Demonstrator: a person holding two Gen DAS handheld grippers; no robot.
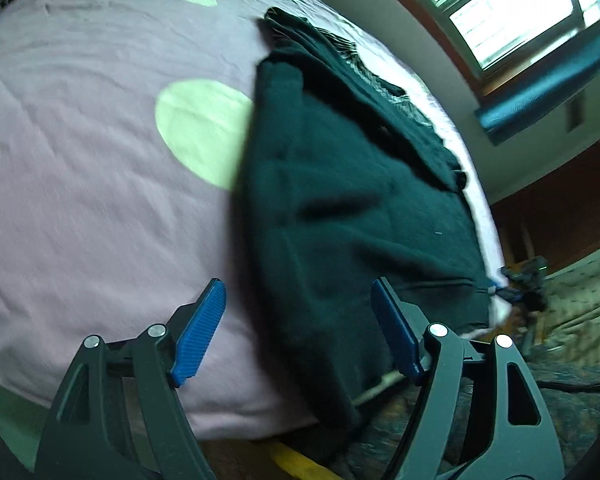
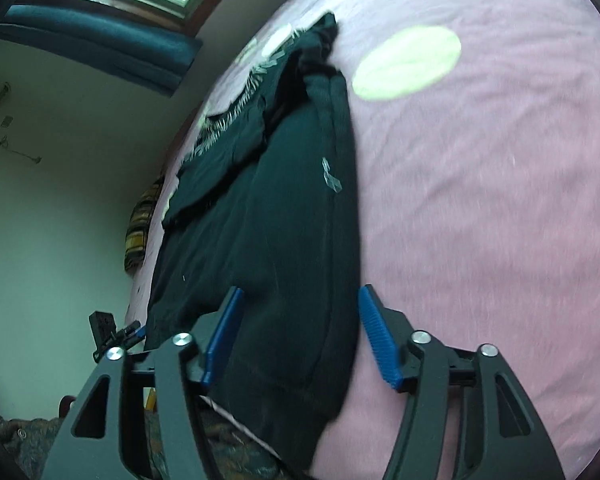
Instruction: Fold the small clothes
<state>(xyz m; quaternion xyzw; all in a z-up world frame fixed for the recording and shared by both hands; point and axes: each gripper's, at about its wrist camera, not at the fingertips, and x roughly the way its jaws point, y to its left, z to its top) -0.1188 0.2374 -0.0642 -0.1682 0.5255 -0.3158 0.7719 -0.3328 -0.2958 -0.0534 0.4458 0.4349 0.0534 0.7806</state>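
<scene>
Fingers (image 2: 374, 322) apart above dark garment (image 2: 268, 216)

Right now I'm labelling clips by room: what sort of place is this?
Probably a bedroom: a bed with a pink sheet, a dark garment laid on it, and a window.

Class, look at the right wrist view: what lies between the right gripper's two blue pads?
In the right wrist view, the dark garment on the pink sheet shows between the open right gripper pads, unpinched.
</scene>
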